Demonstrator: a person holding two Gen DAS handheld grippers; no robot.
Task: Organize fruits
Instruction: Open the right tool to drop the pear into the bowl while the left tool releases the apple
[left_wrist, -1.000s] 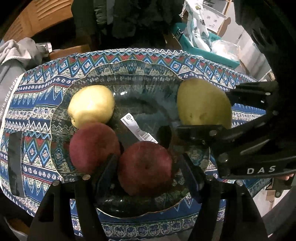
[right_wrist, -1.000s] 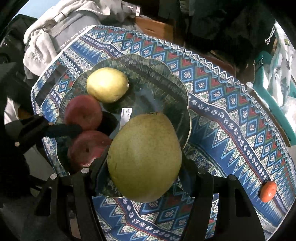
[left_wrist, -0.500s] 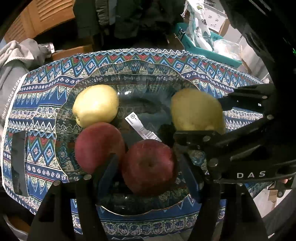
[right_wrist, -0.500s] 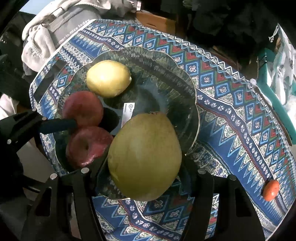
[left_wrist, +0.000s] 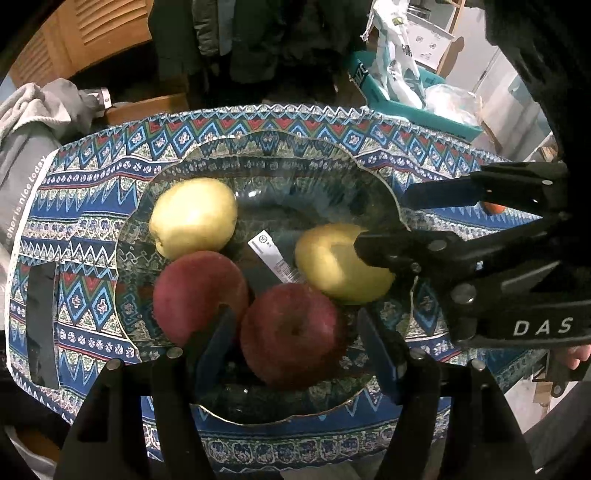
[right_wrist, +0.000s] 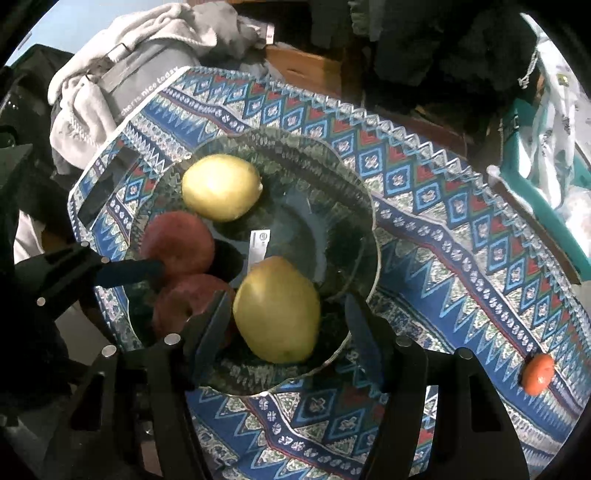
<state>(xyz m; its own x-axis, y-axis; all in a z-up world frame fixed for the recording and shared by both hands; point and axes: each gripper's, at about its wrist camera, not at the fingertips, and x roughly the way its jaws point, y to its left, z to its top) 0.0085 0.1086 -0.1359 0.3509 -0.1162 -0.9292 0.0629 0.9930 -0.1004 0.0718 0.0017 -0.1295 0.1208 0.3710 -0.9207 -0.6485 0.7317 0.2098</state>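
A glass bowl (left_wrist: 280, 177) (right_wrist: 343, 199) on the patterned cloth holds a yellow apple (left_wrist: 194, 218) (right_wrist: 221, 186), two red apples (left_wrist: 199, 295) (left_wrist: 293, 334) (right_wrist: 177, 245) (right_wrist: 184, 310) and a green-yellow pear (left_wrist: 332, 264) (right_wrist: 277, 310). My left gripper (left_wrist: 295, 343) is open, its fingers on either side of the nearer red apple. My right gripper (right_wrist: 284, 325) is open around the pear, which rests in the bowl; the fingers stand apart from it. The right gripper also shows in the left wrist view (left_wrist: 388, 221).
A small orange fruit (right_wrist: 537, 373) (left_wrist: 493, 208) lies on the cloth (right_wrist: 443, 229) to the right of the bowl. A grey garment (right_wrist: 122, 74) lies at the table's far left. A teal bin (left_wrist: 406, 96) stands behind the table. A white label (left_wrist: 273, 254) lies in the bowl.
The right gripper lowered the pear into the bowl and opened, letting it go. The left gripper opened a little wider around the red apple and drew back slightly.
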